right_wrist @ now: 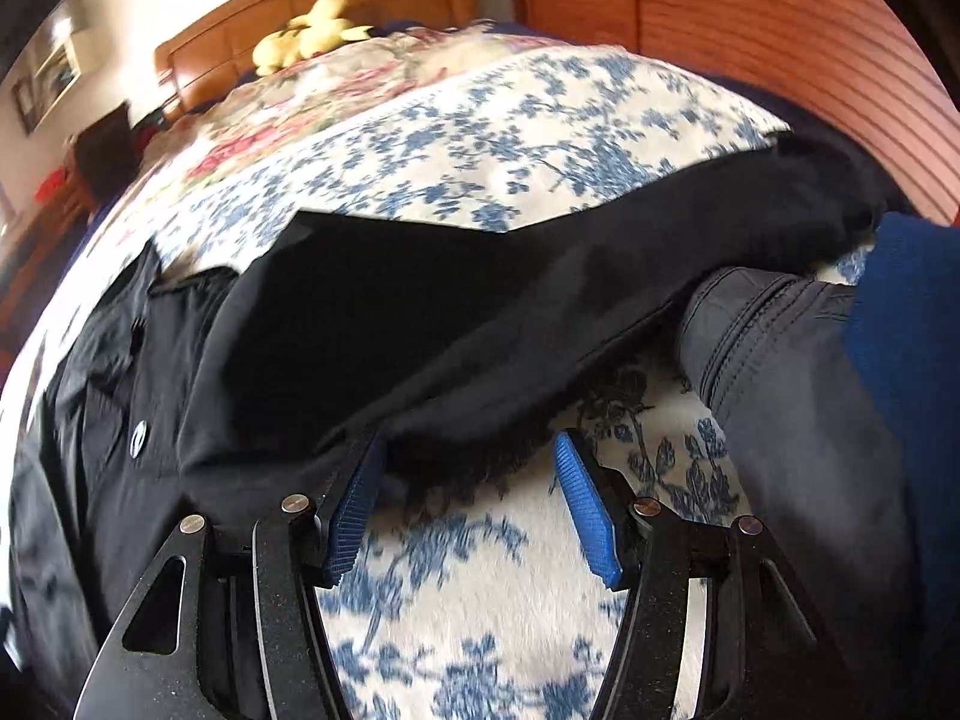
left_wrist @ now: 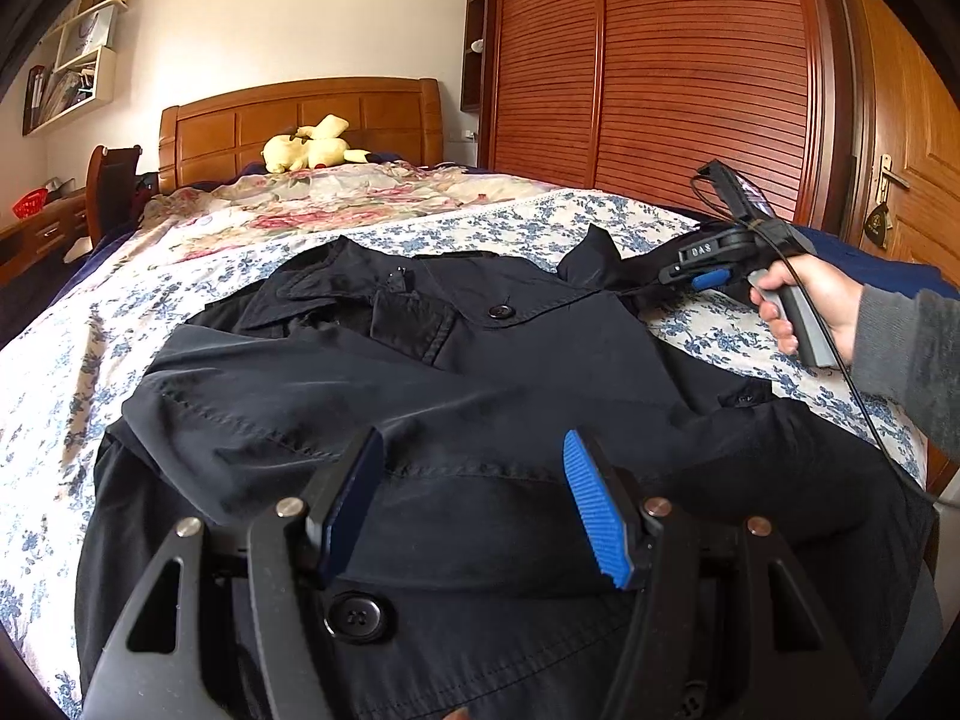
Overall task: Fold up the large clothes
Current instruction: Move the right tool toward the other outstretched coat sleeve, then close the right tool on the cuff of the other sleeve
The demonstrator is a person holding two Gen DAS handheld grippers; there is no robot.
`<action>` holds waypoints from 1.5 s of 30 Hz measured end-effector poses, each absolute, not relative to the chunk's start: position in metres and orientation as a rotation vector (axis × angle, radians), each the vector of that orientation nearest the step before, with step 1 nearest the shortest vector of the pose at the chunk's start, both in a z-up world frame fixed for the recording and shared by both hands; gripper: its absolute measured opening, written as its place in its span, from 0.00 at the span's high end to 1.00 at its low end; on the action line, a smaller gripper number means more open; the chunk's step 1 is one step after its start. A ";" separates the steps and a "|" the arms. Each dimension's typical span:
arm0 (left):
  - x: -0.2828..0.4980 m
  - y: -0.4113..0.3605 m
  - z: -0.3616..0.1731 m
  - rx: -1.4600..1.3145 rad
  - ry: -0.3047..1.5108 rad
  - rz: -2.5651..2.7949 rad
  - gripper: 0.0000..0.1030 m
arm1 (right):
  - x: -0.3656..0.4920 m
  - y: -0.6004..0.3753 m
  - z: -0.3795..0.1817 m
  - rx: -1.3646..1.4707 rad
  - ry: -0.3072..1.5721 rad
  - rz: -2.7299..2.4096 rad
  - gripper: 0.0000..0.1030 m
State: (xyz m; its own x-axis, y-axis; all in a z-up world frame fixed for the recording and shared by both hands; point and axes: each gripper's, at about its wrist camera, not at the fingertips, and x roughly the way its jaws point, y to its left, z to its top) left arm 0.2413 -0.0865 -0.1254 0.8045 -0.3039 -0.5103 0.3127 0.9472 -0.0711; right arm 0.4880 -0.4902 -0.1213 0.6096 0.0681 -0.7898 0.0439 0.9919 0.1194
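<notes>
A large black coat (left_wrist: 480,372) lies spread front-up on the blue-flowered sheet (left_wrist: 72,396) of a bed, collar toward the headboard, one sleeve folded across its chest. My left gripper (left_wrist: 474,441) hovers open just above that folded part, nothing between its blue pads. At the coat's right shoulder a hand holds my right gripper (left_wrist: 690,276). In the right wrist view the right gripper (right_wrist: 469,444) stands open over the sheet (right_wrist: 480,570), with the edge of the black coat (right_wrist: 372,312) just ahead of its fingertips. A grey stitched cuff (right_wrist: 780,348) lies to the right.
A rose-patterned quilt (left_wrist: 336,198) and a yellow plush toy (left_wrist: 309,147) lie near the wooden headboard (left_wrist: 300,120). A slatted wooden wardrobe (left_wrist: 660,90) stands close along the bed's right side. Navy bedding (right_wrist: 900,360) shows at the right edge.
</notes>
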 end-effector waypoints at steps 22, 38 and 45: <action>0.242 -0.089 -0.127 0.029 0.555 -0.333 0.40 | 0.408 -0.325 -0.035 -0.153 0.731 0.481 0.98; 0.241 -0.089 -0.127 0.029 0.553 -0.332 0.40 | 0.352 -0.312 -0.025 -0.283 0.662 0.386 0.44; 0.241 -0.090 -0.127 0.028 0.553 -0.333 0.40 | 0.376 -0.332 -0.024 -0.295 0.669 0.321 0.42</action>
State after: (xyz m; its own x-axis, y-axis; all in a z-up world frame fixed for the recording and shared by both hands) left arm 0.2408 -0.0896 -0.1271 0.7987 -0.3023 -0.5203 0.3175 0.9462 -0.0624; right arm 0.3757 -0.3318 -0.0243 0.7391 0.1942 -0.6450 -0.3814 0.9099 -0.1631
